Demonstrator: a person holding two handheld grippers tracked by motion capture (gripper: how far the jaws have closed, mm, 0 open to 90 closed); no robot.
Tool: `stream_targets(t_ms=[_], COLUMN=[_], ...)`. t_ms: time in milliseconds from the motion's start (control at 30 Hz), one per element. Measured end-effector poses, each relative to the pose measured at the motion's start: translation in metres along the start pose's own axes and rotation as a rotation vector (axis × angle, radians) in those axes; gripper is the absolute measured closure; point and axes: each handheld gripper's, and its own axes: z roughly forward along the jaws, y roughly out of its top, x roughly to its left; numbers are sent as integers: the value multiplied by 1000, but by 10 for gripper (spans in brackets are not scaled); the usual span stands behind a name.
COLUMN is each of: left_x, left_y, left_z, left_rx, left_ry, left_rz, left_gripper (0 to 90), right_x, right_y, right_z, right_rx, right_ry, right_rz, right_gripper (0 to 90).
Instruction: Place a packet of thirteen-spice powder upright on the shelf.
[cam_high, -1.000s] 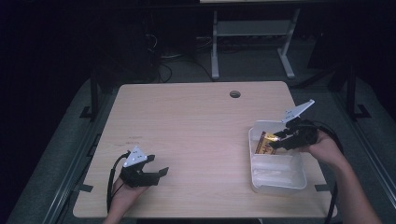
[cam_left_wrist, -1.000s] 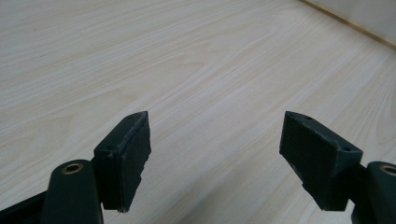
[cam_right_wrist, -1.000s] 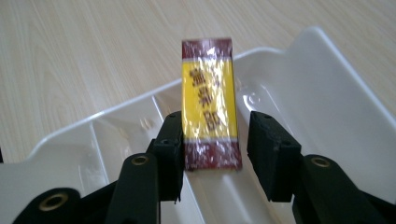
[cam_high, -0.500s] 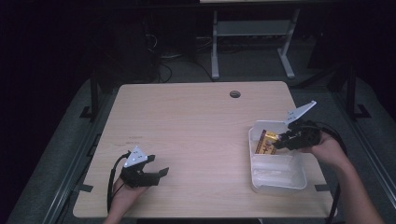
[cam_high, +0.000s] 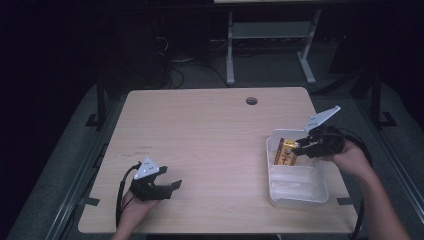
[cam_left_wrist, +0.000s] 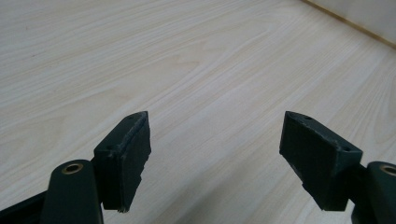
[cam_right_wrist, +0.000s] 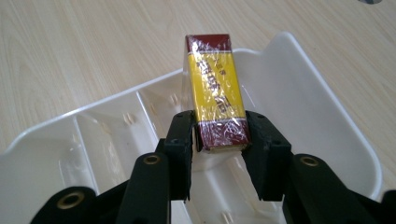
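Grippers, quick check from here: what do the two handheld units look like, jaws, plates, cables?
Both match: the left gripper and right gripper are black, each topped by a grey three-cornered plate and trailing a black cable. The jaws are blocky black pads on arms with brass-coloured rivets. No sleeves show on the forearms.

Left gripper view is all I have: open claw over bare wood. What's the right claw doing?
Observer: The right claw grips a cellophane-wrapped yellow and dark red rectangular box by its near end. Its jaws have just been opening slightly, with the box between them.
Operator: Where's that box?
Observer: Over the far end of a white divided plastic tray at the right edge of the light wooden table.
Operator: And my claw relative to it?
Observer: The left claw sits near the table's front-left corner, apart from the tray.
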Motion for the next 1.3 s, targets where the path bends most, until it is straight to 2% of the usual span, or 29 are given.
stream_targets(t_ms=[100, 267, 633, 1033, 1300], left_x=[0, 0, 1, 4, 5], left_y=[0, 0, 0, 0, 1], left_z=[0, -1, -2, -4, -7], left_rx=[0, -2, 4, -4, -8], left_ry=[0, 1, 2, -2, -6], left_rz=[0, 0, -1, -2, 3], left_gripper=[243, 243, 243, 239, 232], right_x=[1, 3, 8, 13, 23], right_y=[2, 4, 11, 20, 32], right_z=[0, 0, 5, 5, 7], right_rx=[-12, -42, -70, -123, -141], right_ry=[8, 28, 62, 73, 81], right_rz=[16, 20, 29, 49, 47], right_gripper=[616, 593, 542, 475, 432])
